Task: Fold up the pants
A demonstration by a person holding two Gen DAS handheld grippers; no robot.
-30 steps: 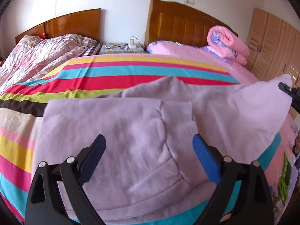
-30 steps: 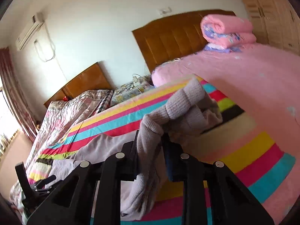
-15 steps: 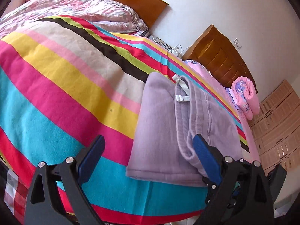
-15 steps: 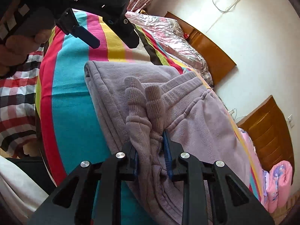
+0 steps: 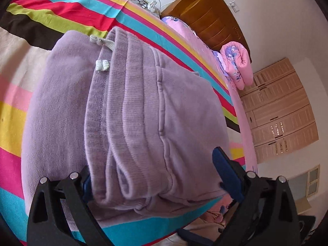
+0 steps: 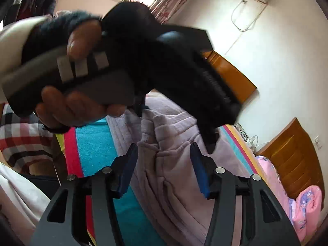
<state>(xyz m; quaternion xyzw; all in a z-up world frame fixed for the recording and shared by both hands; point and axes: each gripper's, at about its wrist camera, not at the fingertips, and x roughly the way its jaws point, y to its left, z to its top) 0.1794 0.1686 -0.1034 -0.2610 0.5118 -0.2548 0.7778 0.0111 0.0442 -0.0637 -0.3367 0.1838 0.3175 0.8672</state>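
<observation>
Left gripper [image 6: 174, 78] blocking above pants [image 6: 174, 164]

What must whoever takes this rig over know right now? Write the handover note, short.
Left tongs: open wide, straddling the near edge of the pants; nothing gripped.
Right tongs: jaws opening, a bunched ridge of pants fabric between the pads but not pinched.
Pants: purple, folded into a compact stack on the striped blanket, waistband and drawstring on top.
Done: the folds look made.
Left: probably back both tongs off and flatten that ridge if it stays raised.
</observation>
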